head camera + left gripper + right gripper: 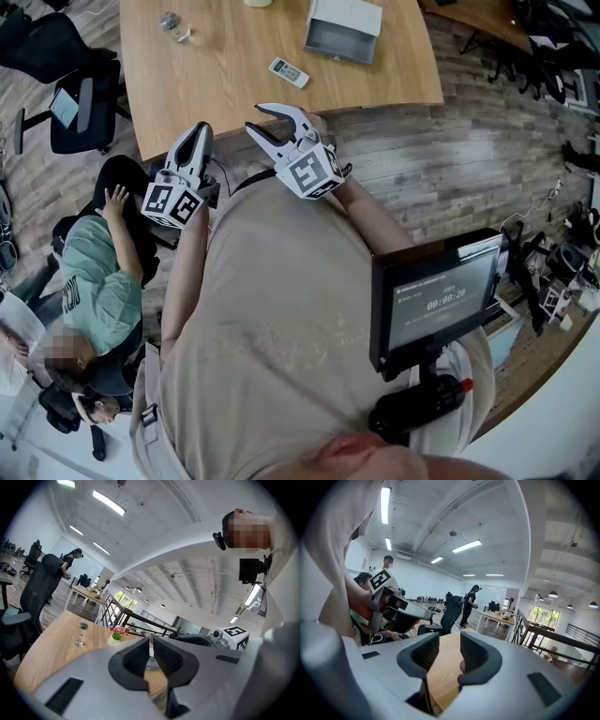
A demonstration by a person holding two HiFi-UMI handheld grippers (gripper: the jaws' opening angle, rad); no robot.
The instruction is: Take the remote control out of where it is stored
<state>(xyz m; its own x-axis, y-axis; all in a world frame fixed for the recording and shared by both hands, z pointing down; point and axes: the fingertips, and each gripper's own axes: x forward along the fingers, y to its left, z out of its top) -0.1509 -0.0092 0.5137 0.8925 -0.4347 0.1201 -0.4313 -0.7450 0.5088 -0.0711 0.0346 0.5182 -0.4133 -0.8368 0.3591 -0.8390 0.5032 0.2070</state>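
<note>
- Two grippers are seen in the head view: the left gripper (200,131) and the right gripper (254,119), both held just short of the near edge of the table (216,84).
- Two marker cubes are counted, one on the left (173,203) and one on the right (311,172). Only black-and-white squares are printed on them, nothing that can be read.
- The left jaws are drawn all but together, with only a slit left between the pads (140,657). Nothing is held.
- The right jaws are parted a modest way, and bare tabletop is seen through the gap. Nothing is held.
- One remote (289,72) is spotted, lying flat on the open table, well beyond both grippers.
- One grey box (344,28) is set just beyond the remote, to its right.
- Small glass items (173,23) are stood at the far left of the table.
- One screen (441,298) is carried at the right, and a timer on it is read as roughly "00:00:20".
- One seated person (98,281) is noted at the left.
</note>
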